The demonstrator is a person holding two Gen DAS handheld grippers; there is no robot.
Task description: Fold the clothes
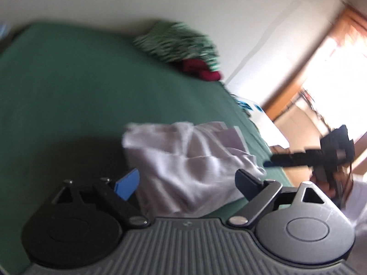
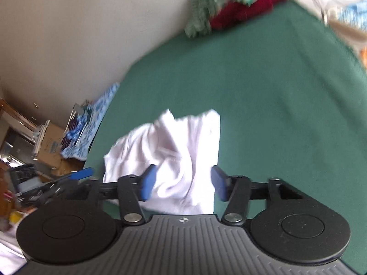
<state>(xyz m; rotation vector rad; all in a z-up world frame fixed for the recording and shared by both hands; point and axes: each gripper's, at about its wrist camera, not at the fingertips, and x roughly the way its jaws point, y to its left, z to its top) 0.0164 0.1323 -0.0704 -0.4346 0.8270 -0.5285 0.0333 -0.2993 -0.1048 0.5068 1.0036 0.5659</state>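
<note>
Now, your tongs first, then outward.
Left tongs: your jaws stand wide apart with nothing pinched; the blue pads are clear of the cloth in the left wrist view.
Right tongs: your jaws are spread, one pad on each side of the cloth, neither visibly pressing on it; nothing is held. In the left wrist view these tongs show at the right edge, off the corner of the bed.
White garment: it lies crumpled in a loose heap straight ahead of both tongs, its near end between the fingers of your right tongs, resting on the bed.
Bed: its green cover runs out beyond the garment, bare ahead of your right tongs.
Far pile: a green-and-white patterned cloth with a dark red cloth against it sits at the far end of the bed by the wall, well apart from the white garment.
Blue patterned fabric: it lies off the bed's edge, to the left of your right tongs.
Blur: both views are smeared, so fine folds cannot be told.
</note>
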